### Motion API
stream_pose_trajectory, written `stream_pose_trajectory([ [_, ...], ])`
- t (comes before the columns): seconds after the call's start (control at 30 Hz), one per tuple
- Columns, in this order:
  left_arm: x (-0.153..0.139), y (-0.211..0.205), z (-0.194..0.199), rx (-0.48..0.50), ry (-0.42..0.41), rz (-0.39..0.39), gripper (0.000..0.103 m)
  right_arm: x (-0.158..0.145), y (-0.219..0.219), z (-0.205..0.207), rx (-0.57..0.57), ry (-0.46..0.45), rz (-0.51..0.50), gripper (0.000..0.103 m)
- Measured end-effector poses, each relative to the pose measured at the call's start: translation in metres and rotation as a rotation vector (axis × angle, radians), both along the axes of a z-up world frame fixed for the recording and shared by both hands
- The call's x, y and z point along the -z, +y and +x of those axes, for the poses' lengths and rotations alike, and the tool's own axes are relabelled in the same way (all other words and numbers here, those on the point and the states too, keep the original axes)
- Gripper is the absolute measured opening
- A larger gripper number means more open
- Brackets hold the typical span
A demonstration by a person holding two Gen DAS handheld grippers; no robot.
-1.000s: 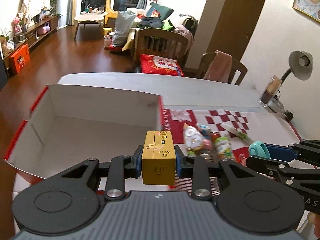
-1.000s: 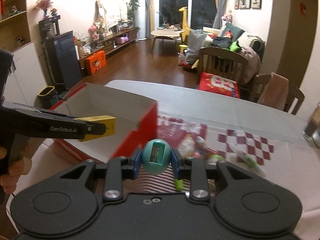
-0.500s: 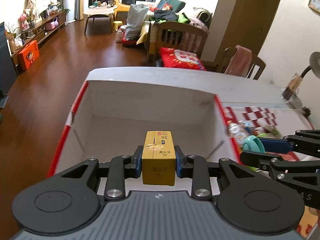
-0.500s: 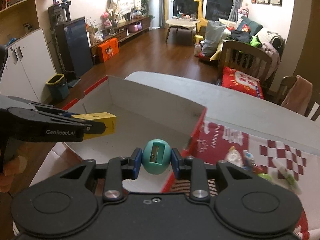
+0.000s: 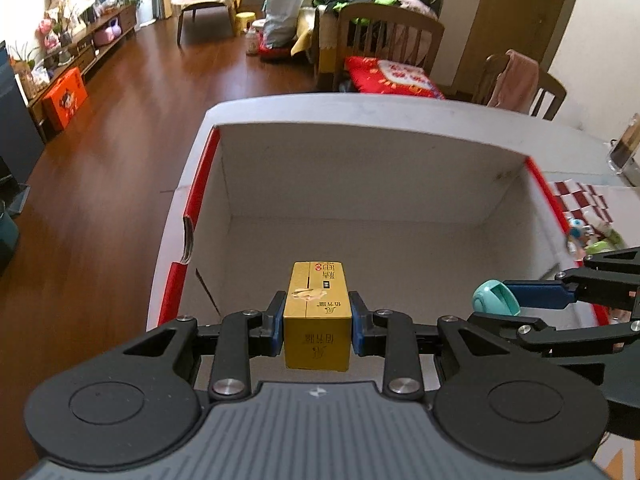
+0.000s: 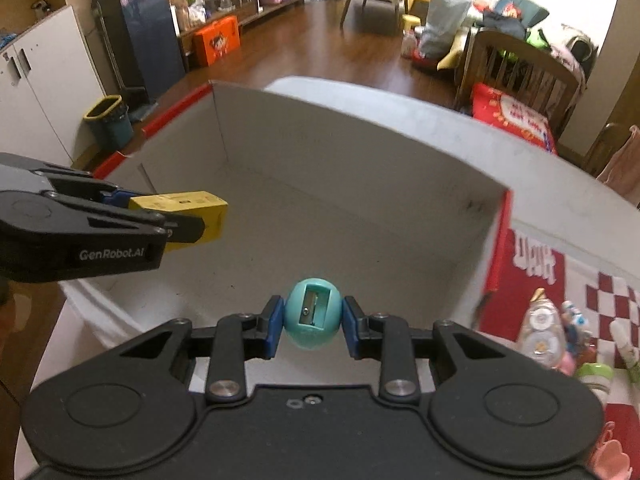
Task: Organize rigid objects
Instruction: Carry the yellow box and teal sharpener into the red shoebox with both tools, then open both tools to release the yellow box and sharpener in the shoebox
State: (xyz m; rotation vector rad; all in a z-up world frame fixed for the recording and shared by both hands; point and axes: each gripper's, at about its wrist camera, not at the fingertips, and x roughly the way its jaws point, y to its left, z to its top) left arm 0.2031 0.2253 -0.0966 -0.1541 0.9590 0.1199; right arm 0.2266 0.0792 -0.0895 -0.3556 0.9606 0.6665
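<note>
A: L side first. What's betw the jaws?

B: The left gripper [image 5: 318, 322] is clenched on a yellow carton [image 5: 317, 314], blue pads flat on both long sides, carton level and pointing fwd. It hangs in the air, not touching anything below.

A: And R?

B: The right gripper [image 6: 308, 326] is grasping a teal sharpener [image 6: 313, 318], round body, blade slot facing the cam. Pads bite it left and right; it's also off the floor of the box.

A: What's under and ahead of the jaws?

B: The white box [image 5: 360, 184], red on the outside. Its bare floor lies below and fwd of both pairs of jaws, far wall straight ahead. From the R wrist view the carton sits up and to the left of the sharpener, well apart, no contact.

A: Anything inside the box yet?

B: Nothing I can see; the visible floor is bare.

A: So progress?

B: Early, I'd say. Two items picked and carried over the box, neither let go yet. Outboard of the R jaws, past the box's right wall, small toys and bottles [image 6: 560, 336] lie in a clump on the red checked cloth [image 6: 612, 296]. Those look like what's left to sort, approx half a dozen, can't count for sure.
</note>
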Motion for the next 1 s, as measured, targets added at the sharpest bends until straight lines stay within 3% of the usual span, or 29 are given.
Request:
stream_pose_trajectory([
  [0.43,0.025,0.005,0.02,0.027,0.141,-0.025,0.03,0.025,0.022,0.01,0.004,0.085,-0.107,0.03],
  [0.73,0.032,0.006,0.022,0.035,0.195,-0.039,0.03,0.032,0.026,0.01,0.021,0.143,-0.155,0.03],
  [0.93,0.031,0.004,0.023,0.025,0.198,-0.026,0.03,0.03,0.024,0.01,0.024,0.159,-0.154,0.035],
  [1.0,0.03,0.003,0.024,0.021,0.197,-0.024,0.031,0.027,0.022,0.009,0.024,0.165,-0.141,0.041],
])
